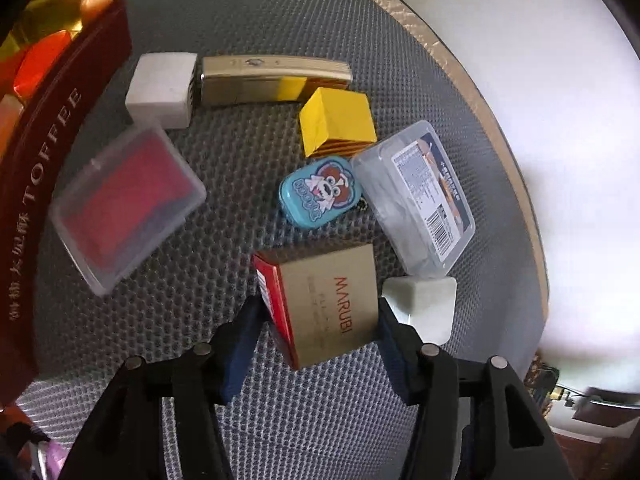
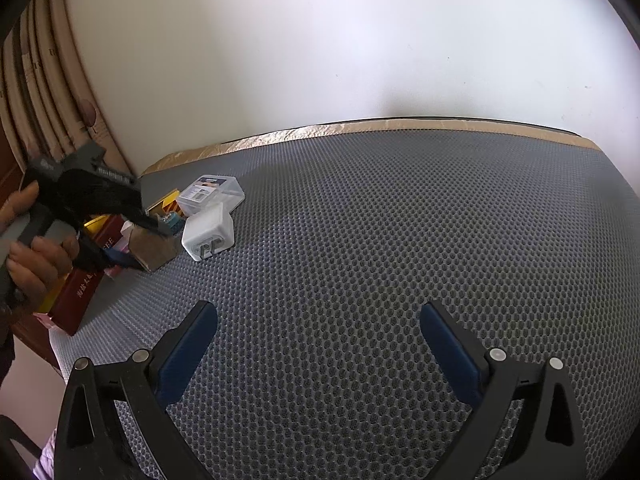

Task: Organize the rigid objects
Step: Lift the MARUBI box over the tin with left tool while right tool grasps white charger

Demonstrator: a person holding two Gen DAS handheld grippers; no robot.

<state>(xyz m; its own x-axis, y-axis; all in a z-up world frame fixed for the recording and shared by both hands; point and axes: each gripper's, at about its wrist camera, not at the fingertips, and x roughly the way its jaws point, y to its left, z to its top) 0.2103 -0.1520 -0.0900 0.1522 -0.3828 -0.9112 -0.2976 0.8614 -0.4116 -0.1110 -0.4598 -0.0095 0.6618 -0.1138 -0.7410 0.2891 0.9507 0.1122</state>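
Observation:
My left gripper [image 1: 316,312] is shut on a gold and red MARUBI box [image 1: 324,300], held above the grey mat; it also shows in the right wrist view [image 2: 154,250]. Beyond it lie a blue cartoon tin [image 1: 320,191], a yellow box [image 1: 338,122], a gold case [image 1: 272,78], a white block [image 1: 162,88], a clear case with red contents [image 1: 128,208], a clear labelled box [image 1: 416,200] and a white charger [image 1: 422,306]. My right gripper [image 2: 318,330] is open and empty over bare mat, well right of the pile.
A dark red TOFFEE box [image 1: 44,184] stands along the left side of the mat. The mat's taped edge [image 1: 460,72] runs by a white wall. Cardboard sheets [image 2: 48,92] lean at the left in the right wrist view.

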